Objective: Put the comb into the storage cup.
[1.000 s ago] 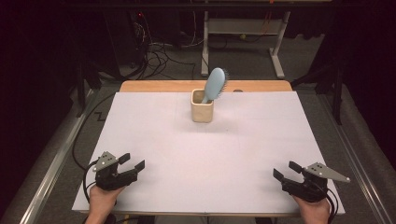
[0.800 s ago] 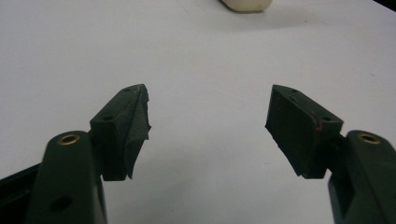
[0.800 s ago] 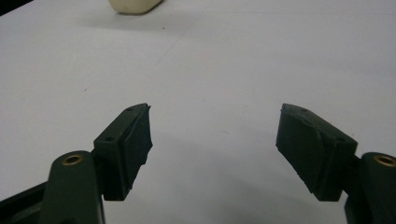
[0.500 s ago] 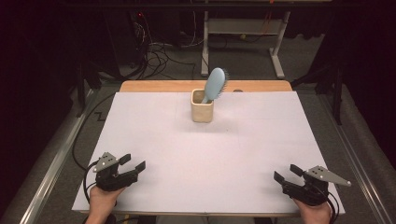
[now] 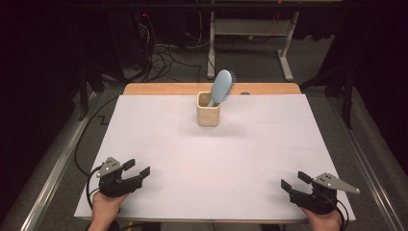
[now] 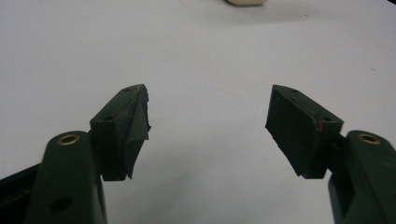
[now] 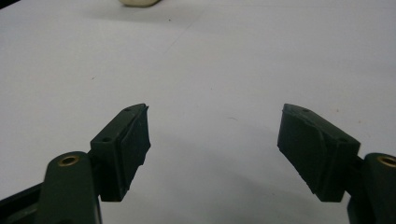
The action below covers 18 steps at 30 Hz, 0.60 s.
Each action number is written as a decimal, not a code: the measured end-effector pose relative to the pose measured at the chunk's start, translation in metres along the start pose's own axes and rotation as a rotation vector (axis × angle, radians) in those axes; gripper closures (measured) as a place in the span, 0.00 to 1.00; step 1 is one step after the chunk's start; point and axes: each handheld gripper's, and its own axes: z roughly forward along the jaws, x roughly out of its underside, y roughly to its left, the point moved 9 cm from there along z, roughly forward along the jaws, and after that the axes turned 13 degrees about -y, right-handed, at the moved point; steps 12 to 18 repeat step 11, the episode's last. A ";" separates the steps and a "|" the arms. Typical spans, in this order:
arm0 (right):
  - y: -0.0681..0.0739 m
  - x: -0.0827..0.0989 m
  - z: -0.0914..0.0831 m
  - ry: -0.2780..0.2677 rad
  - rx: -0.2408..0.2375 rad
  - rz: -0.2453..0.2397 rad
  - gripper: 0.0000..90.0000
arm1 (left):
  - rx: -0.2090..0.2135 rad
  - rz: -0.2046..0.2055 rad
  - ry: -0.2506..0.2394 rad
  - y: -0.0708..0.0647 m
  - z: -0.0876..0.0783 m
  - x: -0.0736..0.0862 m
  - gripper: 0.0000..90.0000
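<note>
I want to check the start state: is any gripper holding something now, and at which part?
Nothing is held. The left gripper and the right gripper are both open over the white table, far from the hairbrush standing in the cup.

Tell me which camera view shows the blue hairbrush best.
The high view: the blue hairbrush stands handle-down in the cream cup, leaning right, seen whole above the rim. The left gripper view catches just the cup's base at its top edge, and so does the right gripper view; no brush there.
</note>
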 end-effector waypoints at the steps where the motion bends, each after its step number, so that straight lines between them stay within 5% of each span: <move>1: 0.000 -0.001 0.000 -0.005 0.001 0.002 0.28 | 0.000 0.000 -0.001 0.000 0.000 0.000 0.34; 18: -0.001 -0.002 -0.001 -0.017 -0.004 0.013 0.28 | -0.003 0.004 0.007 0.000 0.000 0.000 0.34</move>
